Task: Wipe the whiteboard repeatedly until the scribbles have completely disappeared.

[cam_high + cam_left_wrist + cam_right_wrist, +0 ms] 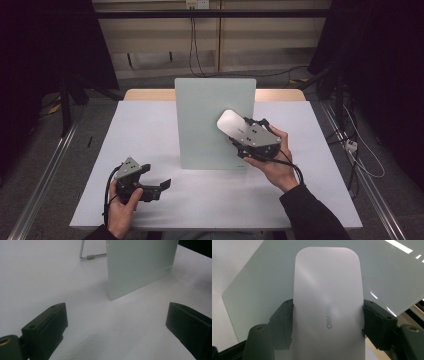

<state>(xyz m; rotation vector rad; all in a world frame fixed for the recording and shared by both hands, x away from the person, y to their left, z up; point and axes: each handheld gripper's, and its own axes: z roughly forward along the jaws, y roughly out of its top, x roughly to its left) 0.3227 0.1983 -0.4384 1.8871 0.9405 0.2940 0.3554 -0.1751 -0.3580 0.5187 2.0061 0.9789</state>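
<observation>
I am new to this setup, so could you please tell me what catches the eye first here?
The pale glass board stands upright mid-table on a wire stand. The right gripper grips a white eraser by its sides, held against the board's face. The left gripper rests open, low at the table's near left.

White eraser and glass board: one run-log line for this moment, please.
right gripper: shut on white eraser | eraser: against standing board | left gripper: open, empty, over table

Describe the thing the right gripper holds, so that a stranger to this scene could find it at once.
Start at the pale green board standing upright in the middle of the white table. Before its right half, the right gripper holds up a white eraser, its jaws clamped on both long sides. It is a flat, round-cornered slab bearing a faint grey logo.
</observation>
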